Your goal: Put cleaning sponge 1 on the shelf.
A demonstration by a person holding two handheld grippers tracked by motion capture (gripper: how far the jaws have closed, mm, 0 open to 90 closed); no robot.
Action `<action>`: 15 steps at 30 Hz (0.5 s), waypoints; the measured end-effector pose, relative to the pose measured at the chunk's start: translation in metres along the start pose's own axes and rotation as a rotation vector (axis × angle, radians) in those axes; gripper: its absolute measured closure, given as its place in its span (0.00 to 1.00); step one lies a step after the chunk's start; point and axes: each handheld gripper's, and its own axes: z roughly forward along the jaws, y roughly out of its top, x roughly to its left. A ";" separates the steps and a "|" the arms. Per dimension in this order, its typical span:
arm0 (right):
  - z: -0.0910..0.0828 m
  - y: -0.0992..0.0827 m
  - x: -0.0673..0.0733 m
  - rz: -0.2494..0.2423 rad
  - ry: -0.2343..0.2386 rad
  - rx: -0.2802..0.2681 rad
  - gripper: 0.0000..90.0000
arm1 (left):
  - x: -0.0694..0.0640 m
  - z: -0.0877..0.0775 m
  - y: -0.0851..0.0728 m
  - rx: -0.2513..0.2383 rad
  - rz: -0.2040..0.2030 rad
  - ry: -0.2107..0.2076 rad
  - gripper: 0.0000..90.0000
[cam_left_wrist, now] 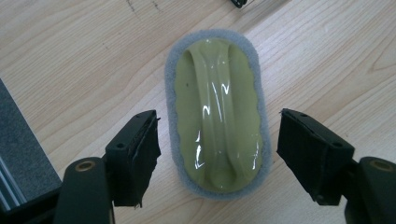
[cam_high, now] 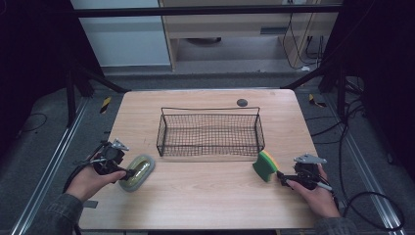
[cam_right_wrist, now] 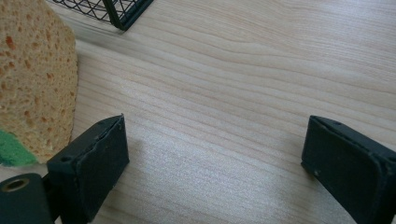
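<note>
Scrubber pad (cam_left_wrist: 217, 116) lies between my left hand-held gripper (cam_left_wrist: 217, 154) jaws, ungripped; sponge (cam_high: 265, 165) at ten o'clock of my released right hand-held gripper (cam_right_wrist: 215, 158).

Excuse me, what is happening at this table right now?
A person works at a wooden table with a gripper in each hand. The left gripper straddles a green scrubber with a handle, which lies flat on the table; the pads do not touch it yet. The right gripper is open over bare wood, beside a yellow and green sponge standing on its edge. A black wire basket sits empty behind both.
</note>
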 end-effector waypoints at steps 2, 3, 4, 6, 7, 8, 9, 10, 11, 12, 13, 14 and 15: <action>0.000 0.000 0.000 -0.002 0.000 -0.001 0.08 | 0.001 0.000 -0.002 0.007 -0.006 0.004 0.32; 0.000 0.000 0.000 0.000 0.000 -0.001 0.08 | 0.002 0.001 -0.002 0.009 -0.008 0.002 0.32; 0.000 0.000 0.000 -0.001 0.000 -0.002 0.08 | 0.002 0.001 -0.002 0.013 -0.010 0.001 0.32; 0.000 0.000 0.000 -0.001 0.000 -0.002 0.08 | 0.003 0.001 -0.003 0.017 -0.013 -0.001 0.34; 0.000 0.000 0.000 0.000 0.001 -0.002 0.08 | 0.003 0.001 -0.003 0.024 -0.013 -0.006 0.34; 0.000 0.000 0.000 -0.001 0.000 -0.002 0.08 | 0.002 0.002 -0.002 0.032 -0.009 -0.005 0.36; 0.000 0.000 0.000 0.000 0.001 -0.001 0.08 | 0.001 0.002 -0.002 0.037 -0.006 -0.008 0.37; 0.000 0.000 0.000 0.000 0.001 -0.001 0.08 | 0.001 0.002 -0.002 0.037 -0.006 -0.008 0.38; 0.000 0.000 0.000 0.000 0.001 -0.002 0.08 | 0.001 0.003 -0.001 0.037 -0.009 -0.020 0.39; 0.000 0.000 0.000 0.000 0.001 -0.002 0.08 | 0.000 0.004 0.000 0.036 -0.011 -0.025 0.39; 0.000 0.000 0.000 -0.001 0.000 0.000 0.08 | 0.000 0.004 0.001 0.044 0.003 -0.020 0.41; 0.000 0.000 0.000 0.000 0.001 -0.001 0.08 | 0.000 0.006 0.001 0.045 -0.001 -0.022 0.41; 0.000 0.000 0.000 0.001 0.001 -0.002 0.08 | 0.000 0.007 0.001 0.049 -0.002 -0.023 0.41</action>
